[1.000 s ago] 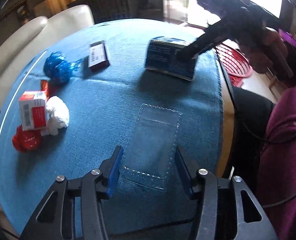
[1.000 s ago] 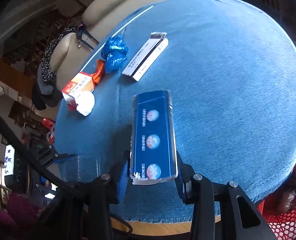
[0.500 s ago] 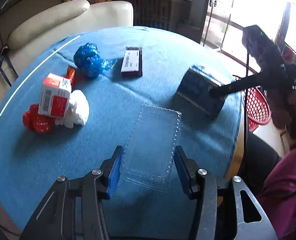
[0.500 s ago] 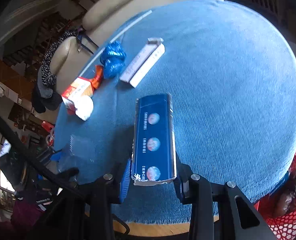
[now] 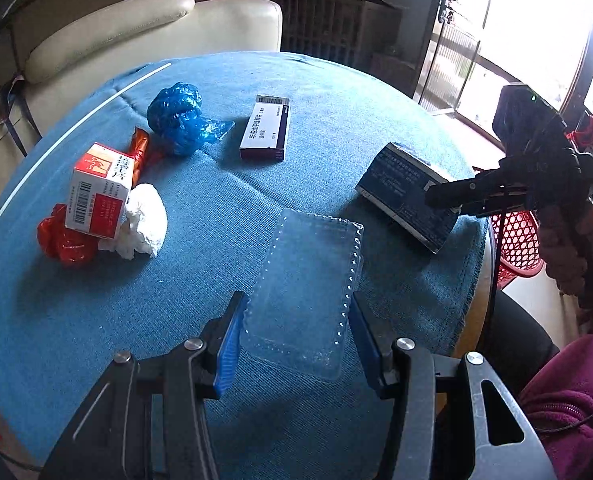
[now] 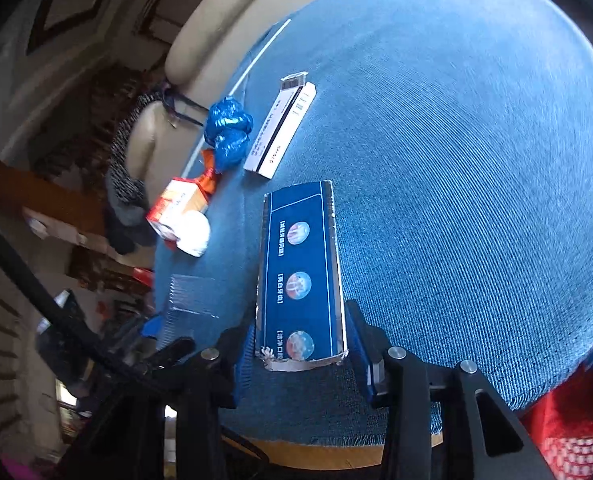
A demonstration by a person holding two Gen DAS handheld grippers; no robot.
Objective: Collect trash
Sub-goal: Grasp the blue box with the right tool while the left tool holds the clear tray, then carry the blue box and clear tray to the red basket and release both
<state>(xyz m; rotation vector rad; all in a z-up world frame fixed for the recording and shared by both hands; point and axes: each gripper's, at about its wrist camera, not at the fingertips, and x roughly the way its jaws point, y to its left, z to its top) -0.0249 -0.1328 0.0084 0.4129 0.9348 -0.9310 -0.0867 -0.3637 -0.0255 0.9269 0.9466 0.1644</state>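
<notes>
My left gripper [image 5: 294, 344] is shut on a clear plastic tray [image 5: 308, 280], held just above the blue tablecloth [image 5: 224, 216]. My right gripper [image 6: 300, 356] is shut on a dark blue box [image 6: 300, 272], tilted over the table's right edge; the box also shows in the left wrist view [image 5: 406, 196]. On the cloth lie a white and maroon box [image 5: 266, 128], a crumpled blue bag [image 5: 178, 118], a red and white carton [image 5: 98, 190], a white tissue wad [image 5: 144, 220] and red wrappers [image 5: 62, 238].
A red mesh basket [image 5: 514, 240] stands on the floor past the table's right edge, also in the right wrist view [image 6: 572, 436]. A cream sofa [image 5: 136, 36] stands behind the table. A person's purple sleeve [image 5: 568, 396] is at lower right.
Both grippers have drawn back toward the table's near and right edges with their items. The blue box has moved right toward the red basket. The clear tray is lifted off the cloth.
</notes>
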